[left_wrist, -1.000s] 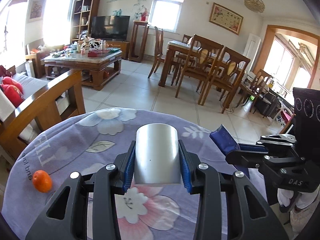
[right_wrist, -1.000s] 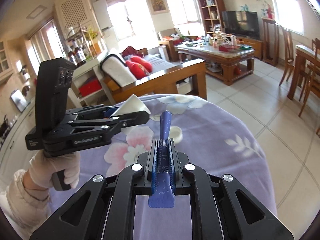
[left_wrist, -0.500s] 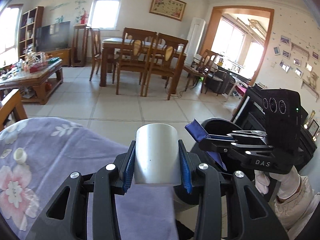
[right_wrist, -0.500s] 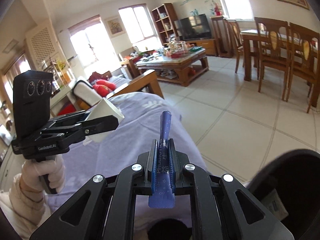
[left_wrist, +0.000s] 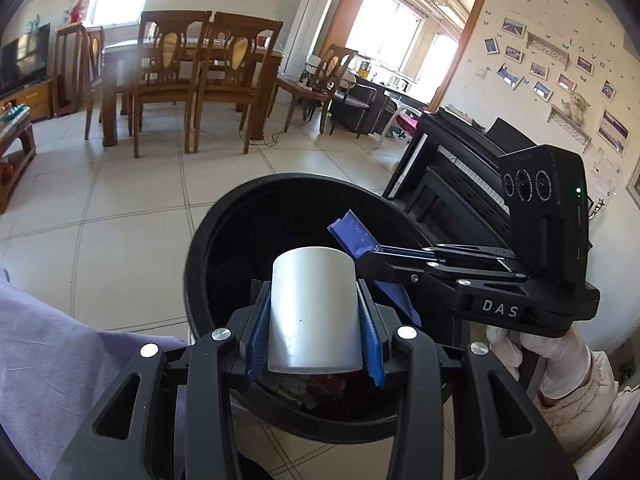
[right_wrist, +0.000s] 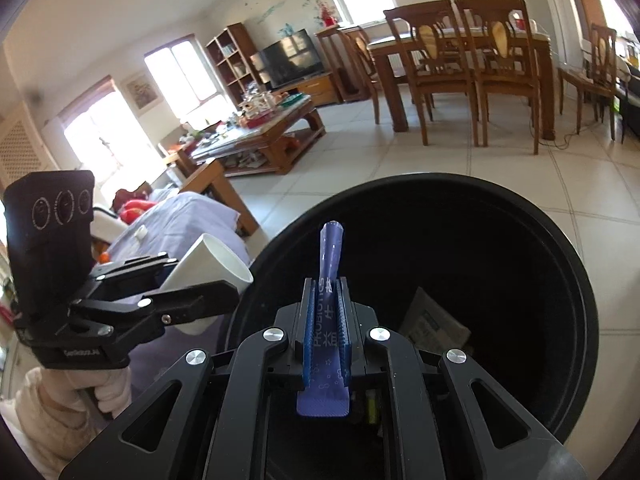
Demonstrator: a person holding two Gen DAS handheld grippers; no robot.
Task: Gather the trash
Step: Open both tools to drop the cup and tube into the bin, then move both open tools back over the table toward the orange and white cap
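Note:
My left gripper (left_wrist: 314, 312) is shut on a white paper cup (left_wrist: 314, 312), held over the near rim of a round black trash bin (left_wrist: 224, 216). From the right wrist view the same cup (right_wrist: 208, 264) hangs just left of the bin (right_wrist: 568, 248), mouth tilted toward it. My right gripper (right_wrist: 326, 304) is shut on a thin blue probiotics sachet (right_wrist: 330, 256) that stands above the bin's dark opening. In the left wrist view the sachet (left_wrist: 356, 236) pokes out of the right gripper's fingers beside the cup. Crumpled paper (right_wrist: 434, 320) and wrappers lie inside the bin.
A table with a lilac floral cloth (left_wrist: 48, 352) sits left of the bin. A black piano (left_wrist: 460, 160) stands behind it on the right. Wooden dining chairs and table (right_wrist: 460, 56) and a cluttered coffee table (right_wrist: 264, 128) stand farther off on the tiled floor.
Both grippers have swung right, away from the floral table, and dipped until they hang over the black bin. The cup and the sachet stayed gripped throughout.

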